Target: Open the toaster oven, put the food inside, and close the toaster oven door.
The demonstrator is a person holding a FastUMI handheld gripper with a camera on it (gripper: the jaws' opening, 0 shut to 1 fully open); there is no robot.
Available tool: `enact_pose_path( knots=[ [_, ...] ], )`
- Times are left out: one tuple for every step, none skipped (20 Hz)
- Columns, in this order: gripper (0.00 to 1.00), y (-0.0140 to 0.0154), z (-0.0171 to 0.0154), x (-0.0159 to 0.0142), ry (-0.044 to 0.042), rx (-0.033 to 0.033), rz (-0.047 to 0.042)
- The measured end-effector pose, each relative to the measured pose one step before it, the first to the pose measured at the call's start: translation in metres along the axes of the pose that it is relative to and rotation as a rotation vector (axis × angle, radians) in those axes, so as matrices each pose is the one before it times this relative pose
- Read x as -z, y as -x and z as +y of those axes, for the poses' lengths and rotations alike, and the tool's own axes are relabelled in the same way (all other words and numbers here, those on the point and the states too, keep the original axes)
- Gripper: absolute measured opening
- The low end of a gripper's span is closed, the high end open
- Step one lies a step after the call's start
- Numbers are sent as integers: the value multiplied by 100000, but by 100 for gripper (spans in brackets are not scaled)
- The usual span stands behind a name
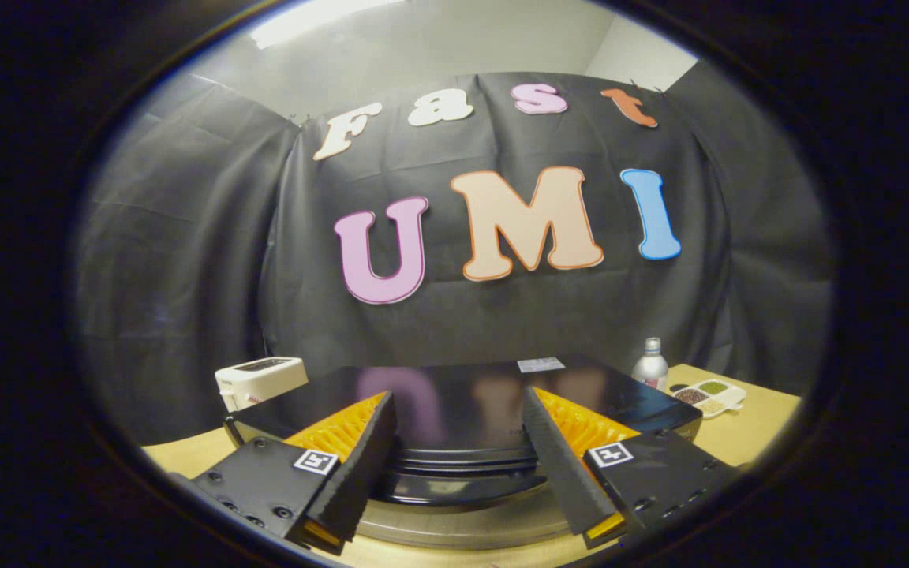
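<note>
While the tongs (pixel 458 473) are held spread wide apart, nothing is clamped between their two fingers (pixel 360 465), and each finger carries a small square marker on its outer block. The toaster oven (pixel 462 410) sits directly ahead of the tongs and close to them, seen from slightly above, so that its glossy dark top panel fills the gap between the fingers and extends beyond both fingertips. A small pale label (pixel 540 364) lies on the far edge of that top panel. Below the panel, between the fingers, the upper front edge of the oven shows as dark ridged bands above a curved metallic strip; whether the door is open or closed cannot be determined from this angle. The food is not identifiable.

The oven stands on a light wooden tabletop (pixel 746 434). Beyond the left finger, a white pop-up toaster (pixel 259 380) stands on the tabletop, just beside the far left corner of the oven. Beyond the right finger, a silver bottle (pixel 650 364) stands behind the oven's far right corner, and a white divided dish (pixel 708 394) holding dark, green and pale contents lies just beside that bottle, farther out to the right.
</note>
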State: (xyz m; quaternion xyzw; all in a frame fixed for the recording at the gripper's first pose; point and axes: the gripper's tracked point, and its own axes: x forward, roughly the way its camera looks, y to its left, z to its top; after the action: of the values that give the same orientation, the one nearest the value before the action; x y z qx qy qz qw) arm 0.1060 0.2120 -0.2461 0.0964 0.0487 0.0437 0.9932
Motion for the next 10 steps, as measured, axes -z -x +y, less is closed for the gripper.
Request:
enact_pose_path(
  knots=[
    [100,370,290,-10,-153,-607,-855],
    [100,510,236,17,-189,-777,-677],
    [99,485,98,89,-145,-456,-342],
    [99,428,-8,97,-114,-241,-66],
    [99,433,0,31,-355,-150,191],
    [99,427,49,-2,606,-239,248],
    [99,566,57,74,493,10,679],
    [99,619,29,65,114,43,850],
    [99,636,62,176,420,73,629],
    [99,872,76,143,701,106,656]
  ],
)
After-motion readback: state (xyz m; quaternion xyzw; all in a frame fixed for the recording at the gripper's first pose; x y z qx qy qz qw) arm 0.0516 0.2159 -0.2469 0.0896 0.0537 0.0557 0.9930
